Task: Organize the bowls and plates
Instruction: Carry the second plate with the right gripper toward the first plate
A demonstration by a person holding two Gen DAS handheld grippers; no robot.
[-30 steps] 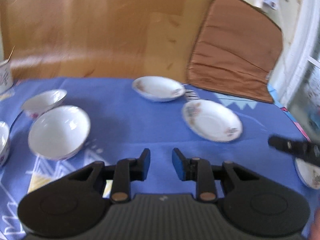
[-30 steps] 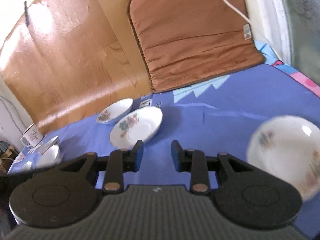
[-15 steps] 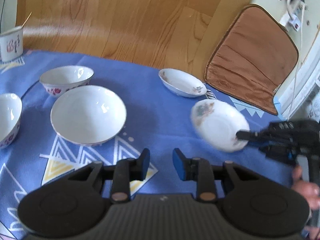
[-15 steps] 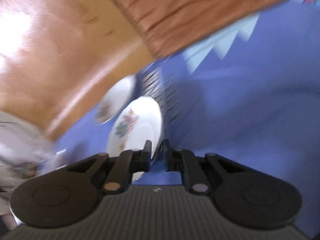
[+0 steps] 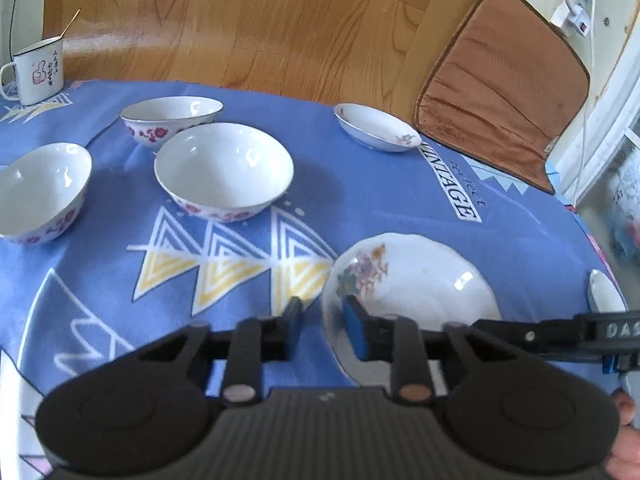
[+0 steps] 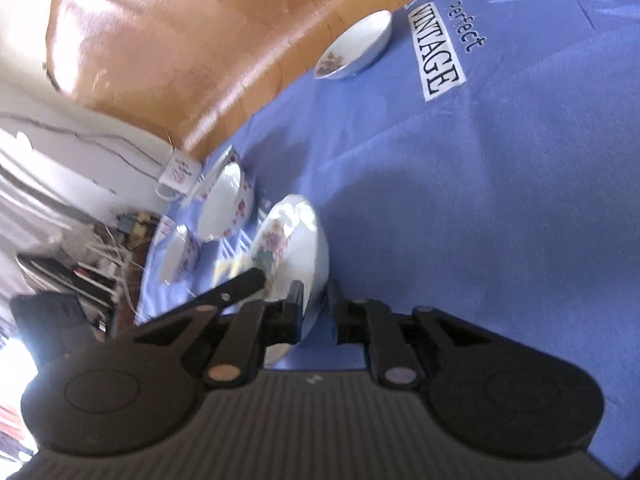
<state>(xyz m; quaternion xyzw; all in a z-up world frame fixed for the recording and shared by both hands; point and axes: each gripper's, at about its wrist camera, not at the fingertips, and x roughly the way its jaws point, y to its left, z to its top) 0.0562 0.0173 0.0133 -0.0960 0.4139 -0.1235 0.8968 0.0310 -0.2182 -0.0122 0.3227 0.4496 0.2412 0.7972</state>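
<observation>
A white flowered plate point(image 5: 416, 280) is held off the blue tablecloth, close in front of the left gripper point(image 5: 322, 330). My right gripper point(image 6: 314, 312) is shut on its rim, and the plate point(image 6: 298, 248) stands on edge in that view. The left gripper is open, its jaws astride the plate's left rim without gripping. The right gripper's arm point(image 5: 560, 334) reaches in from the right. Three white bowls with red flowers point(image 5: 224, 172) point(image 5: 172, 118) point(image 5: 40, 192) sit at the left. A small flowered dish point(image 5: 376, 128) sits at the back.
An enamel mug point(image 5: 36, 70) stands at the far left corner of the blue cloth point(image 5: 360, 200). Another white plate's edge point(image 5: 606, 290) shows at the right. A brown cushion point(image 5: 504, 80) leans against the wall behind. Wooden boards stand at the back.
The right gripper closed on the flowered plate, lifted it off the cloth and carried it toward the left gripper, turning it on edge. The left gripper moved closer to the plate.
</observation>
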